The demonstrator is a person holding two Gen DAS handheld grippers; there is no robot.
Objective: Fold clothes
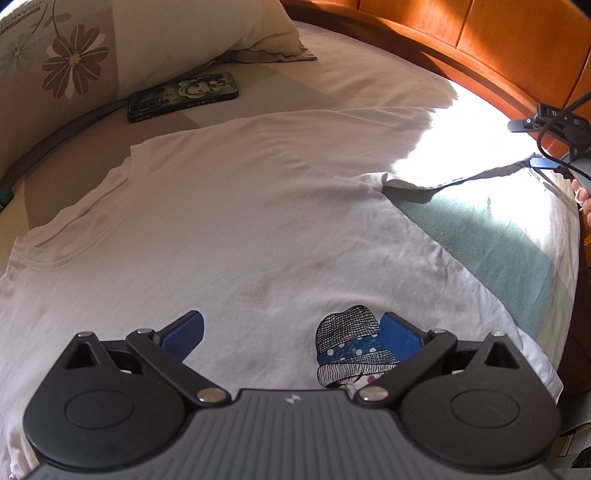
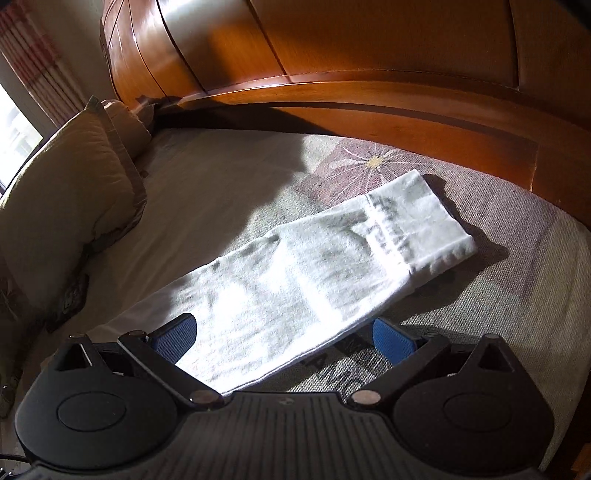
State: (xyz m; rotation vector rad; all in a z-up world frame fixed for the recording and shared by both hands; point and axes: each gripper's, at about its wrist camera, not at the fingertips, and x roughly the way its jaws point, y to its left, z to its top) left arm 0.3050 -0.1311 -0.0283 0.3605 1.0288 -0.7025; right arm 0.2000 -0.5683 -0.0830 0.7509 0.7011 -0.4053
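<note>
T-shirt [image 1: 258, 206] first, since it was the largest thing in play: a white one with short sleeves, spread across the bed [image 1: 332, 81] and lying mostly flat in the left wrist view, its neckline [image 1: 62, 254] off to the left and a printed figure in a dotted hat [image 1: 351, 347] low in the frame. Its body showed only shallow wrinkles and no crease or doubled layer there, so I judged the folding barely begun, if begun at all. One sleeve [image 2: 417, 225] reached out over the patterned bedspread [image 2: 517, 295] toward the wooden headboard [image 2: 369, 55] in the right wrist view, with its hem band turned toward the far end; whether that sleeve had already been laid over on purpose could not be told. What was left, by my reading, was nearly everything: bringing both sleeves in, folding the sides, then doubling the body.

Pillows [image 1: 184, 33] sat at the far side, and a phone in a cartoon case [image 1: 184, 98] lay just beyond the shirt's shoulder, near it and possibly in the way of a wide fold.

Left gripper [image 1: 291, 332] hovered over the shirt's chest, its blue pads [image 1: 184, 336] spread wide with nothing between them but the cloth beneath. Right gripper [image 2: 284, 339] was likewise fully spread, straddling the near part of the sleeve without pinching it; whether its pads touched the fabric could not be told.
</note>
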